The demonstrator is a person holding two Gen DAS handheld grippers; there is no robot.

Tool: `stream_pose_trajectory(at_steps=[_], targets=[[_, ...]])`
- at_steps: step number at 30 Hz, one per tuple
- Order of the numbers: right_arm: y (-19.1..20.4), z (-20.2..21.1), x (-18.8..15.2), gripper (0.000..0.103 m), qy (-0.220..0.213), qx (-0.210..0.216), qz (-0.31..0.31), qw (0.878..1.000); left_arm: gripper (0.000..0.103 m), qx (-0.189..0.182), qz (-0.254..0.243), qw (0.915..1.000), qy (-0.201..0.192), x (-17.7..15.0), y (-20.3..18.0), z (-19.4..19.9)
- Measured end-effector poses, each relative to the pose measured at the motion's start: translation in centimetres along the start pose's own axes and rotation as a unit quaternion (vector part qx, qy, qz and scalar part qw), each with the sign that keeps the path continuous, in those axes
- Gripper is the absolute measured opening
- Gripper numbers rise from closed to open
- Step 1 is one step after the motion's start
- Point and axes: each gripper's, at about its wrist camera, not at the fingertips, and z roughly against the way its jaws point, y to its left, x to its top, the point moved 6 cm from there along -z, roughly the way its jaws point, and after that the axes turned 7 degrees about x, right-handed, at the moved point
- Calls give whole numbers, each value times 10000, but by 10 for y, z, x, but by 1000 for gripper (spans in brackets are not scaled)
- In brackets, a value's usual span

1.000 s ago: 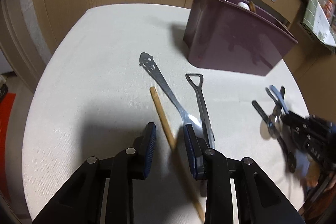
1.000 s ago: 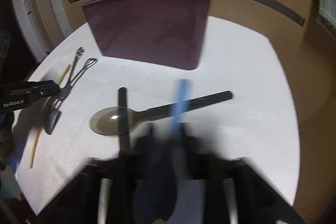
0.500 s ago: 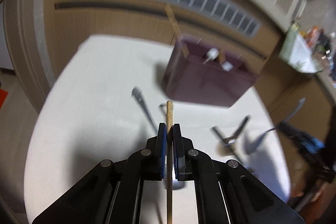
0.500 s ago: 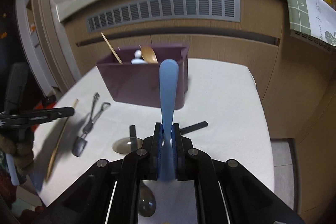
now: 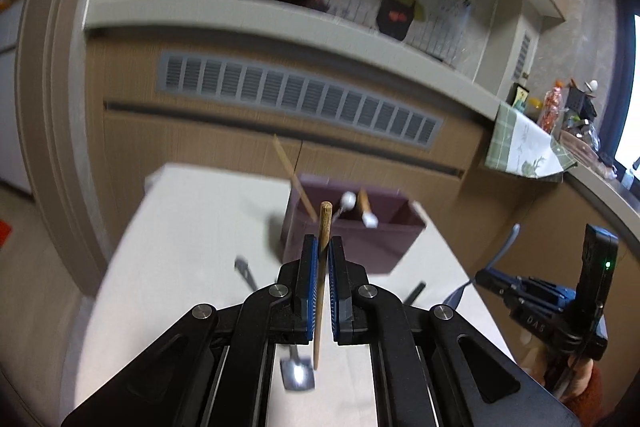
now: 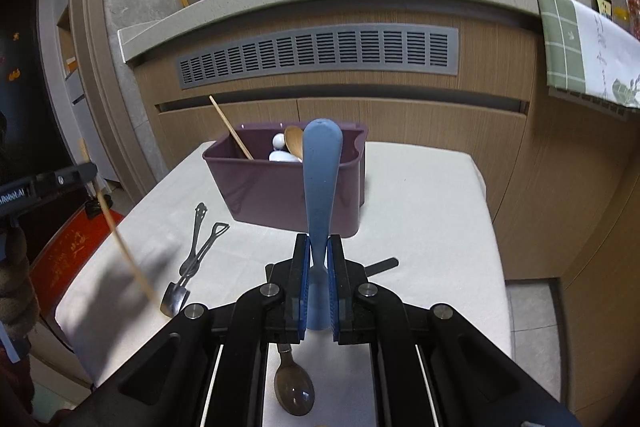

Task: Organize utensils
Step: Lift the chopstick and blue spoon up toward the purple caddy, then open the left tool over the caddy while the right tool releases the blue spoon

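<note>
Now, line by line:
Left tongs point(image 5: 323, 259): clenched on a wooden chopstick point(image 5: 322, 267), held upright above the surface point(image 5: 192, 227), in front of the purple bin point(image 5: 352, 239).
Right tongs point(image 6: 319, 267): clenched on the blue utensil point(image 6: 321, 187), also upright before the purple bin point(image 6: 288, 187).
Step in hand: I judge both pieces are being carried to the bin.
Next move: bring each one over the bin rim, then release it.
Left view only: the right tongs from the side.
Right view only: two metal utensils point(image 6: 192, 255) left of the bin, and a brown spoon point(image 6: 294, 387).
</note>
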Motion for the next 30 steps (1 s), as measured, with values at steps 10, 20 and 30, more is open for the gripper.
stream_pose_trajectory(at_steps=[10, 20, 30], targets=[[19, 70, 132, 7, -1393, -417, 640, 9873, 5, -202, -96, 9772, -2113, 156, -39, 53], [10, 27, 176, 7, -1289, -495, 591, 9887, 5, -229, 123, 9760, -2162, 179, -42, -1], [-9, -51, 138, 7, -666, -397, 427, 9961, 5, -79, 246, 9861, -1640, 155, -33, -70]])
